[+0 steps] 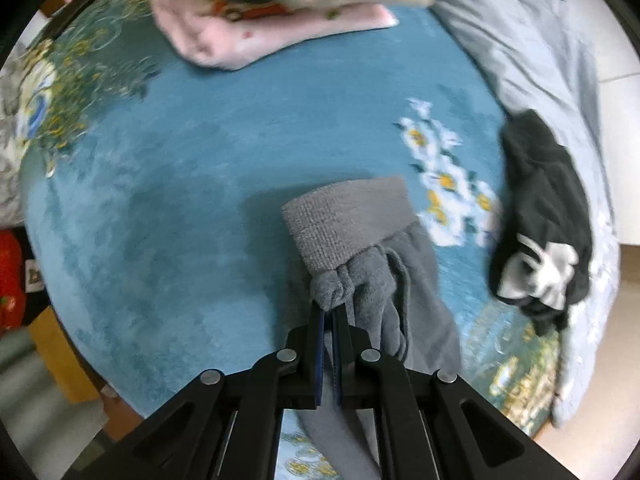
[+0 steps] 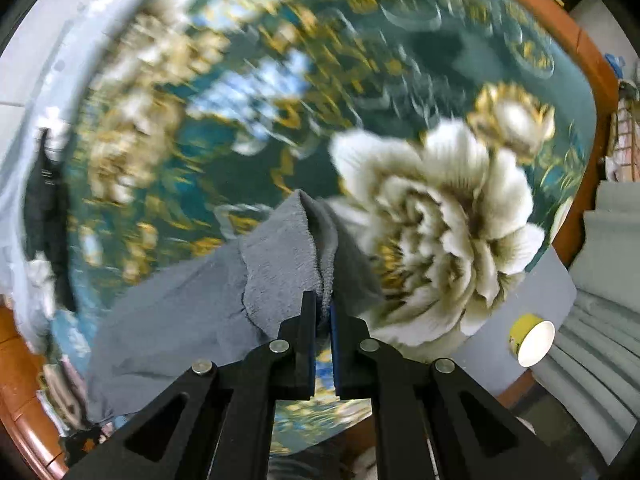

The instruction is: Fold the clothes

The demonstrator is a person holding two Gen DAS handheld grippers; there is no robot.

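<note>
Over the blue floral blanket (image 1: 180, 168) both tongs have the same grey garment (image 1: 352, 220): the left gripper (image 1: 329, 312) is pinched nearly closed on a bunched knot just below its ribbed cuff, and the right gripper (image 2: 323, 304) is clamped tight on a fuzzy folded edge (image 2: 288, 248), cloth trailing toward 8 o'clock. From the left camera, a black garment (image 1: 544, 200) sits at 3 o'clock, and a folded pink and beige stack (image 1: 280, 20) sits at 12. A yellow paper cup (image 2: 532, 338) lies at 4 o'clock in the right view.
</note>
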